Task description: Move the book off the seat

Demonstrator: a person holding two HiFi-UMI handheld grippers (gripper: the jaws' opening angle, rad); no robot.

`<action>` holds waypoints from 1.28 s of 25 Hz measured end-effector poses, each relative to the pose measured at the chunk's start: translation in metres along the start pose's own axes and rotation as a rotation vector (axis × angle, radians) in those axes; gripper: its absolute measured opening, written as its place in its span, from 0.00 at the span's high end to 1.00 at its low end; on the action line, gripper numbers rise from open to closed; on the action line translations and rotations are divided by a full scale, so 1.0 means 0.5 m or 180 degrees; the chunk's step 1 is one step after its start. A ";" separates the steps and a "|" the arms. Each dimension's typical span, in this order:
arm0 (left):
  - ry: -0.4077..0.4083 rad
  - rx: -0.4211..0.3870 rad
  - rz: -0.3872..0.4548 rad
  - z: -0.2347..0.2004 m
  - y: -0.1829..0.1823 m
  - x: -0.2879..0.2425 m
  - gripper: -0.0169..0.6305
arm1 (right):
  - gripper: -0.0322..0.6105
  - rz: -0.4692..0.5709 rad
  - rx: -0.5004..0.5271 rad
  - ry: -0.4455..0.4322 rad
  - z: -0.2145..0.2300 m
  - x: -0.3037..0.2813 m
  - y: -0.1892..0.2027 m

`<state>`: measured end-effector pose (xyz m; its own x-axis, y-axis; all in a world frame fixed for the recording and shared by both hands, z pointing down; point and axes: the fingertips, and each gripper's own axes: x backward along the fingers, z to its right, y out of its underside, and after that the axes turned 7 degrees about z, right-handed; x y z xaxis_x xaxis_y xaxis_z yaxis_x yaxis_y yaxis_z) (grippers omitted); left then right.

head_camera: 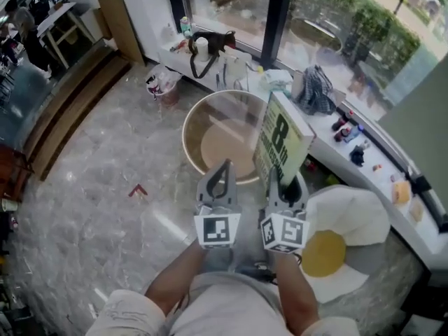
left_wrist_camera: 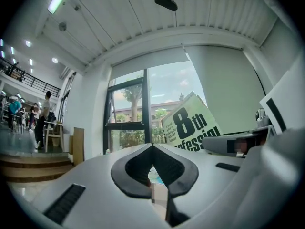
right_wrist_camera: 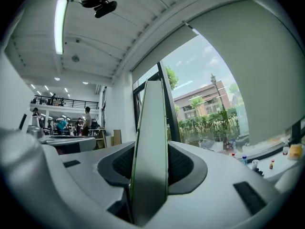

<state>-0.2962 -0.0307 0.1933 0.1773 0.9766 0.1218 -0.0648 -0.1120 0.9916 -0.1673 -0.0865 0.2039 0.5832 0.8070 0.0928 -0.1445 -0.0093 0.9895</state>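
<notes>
A green book [head_camera: 281,140] printed with a big "8th" stands upright in the air, above the edge of a round table. My right gripper [head_camera: 278,180] is shut on its lower corner. In the right gripper view the book [right_wrist_camera: 151,128] shows edge-on between the jaws of the right gripper [right_wrist_camera: 151,147]. My left gripper [head_camera: 225,165] hangs just left of it, shut and holding nothing. The left gripper [left_wrist_camera: 152,146] has its tips meeting, with the book [left_wrist_camera: 190,125] up to the right. The white seat [head_camera: 353,212] with a yellow cushion [head_camera: 324,252] is at lower right.
A round glass-topped table [head_camera: 190,128] stands straight ahead. Behind it a white window ledge [head_camera: 329,140] carries a plaid cloth [head_camera: 316,89], small bottles and a black bag [head_camera: 210,44]. A plastic bag [head_camera: 162,82] lies on the marble floor. People stand at far left.
</notes>
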 end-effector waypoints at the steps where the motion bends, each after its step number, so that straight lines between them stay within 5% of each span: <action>1: -0.0016 -0.0013 0.0000 -0.020 0.003 -0.002 0.97 | 0.69 -0.0018 0.0049 0.0001 -0.016 -0.012 0.006; 14: -0.0081 0.0181 0.0032 -0.170 0.036 -0.065 0.97 | 0.69 -0.0164 0.0193 -0.0053 -0.130 -0.137 0.057; 22: -0.0084 0.0048 -0.0044 -0.189 0.069 -0.131 0.97 | 0.69 -0.0304 0.0172 -0.0023 -0.110 -0.208 0.099; 32: -0.0231 -0.0002 -0.0138 -0.215 0.116 -0.311 0.97 | 0.69 -0.0421 0.0141 -0.0308 -0.072 -0.401 0.148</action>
<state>-0.4332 -0.1692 0.2271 0.2505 0.9647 0.0817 -0.0560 -0.0698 0.9960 -0.3238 -0.2276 0.2543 0.6695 0.7422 -0.0305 -0.0272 0.0656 0.9975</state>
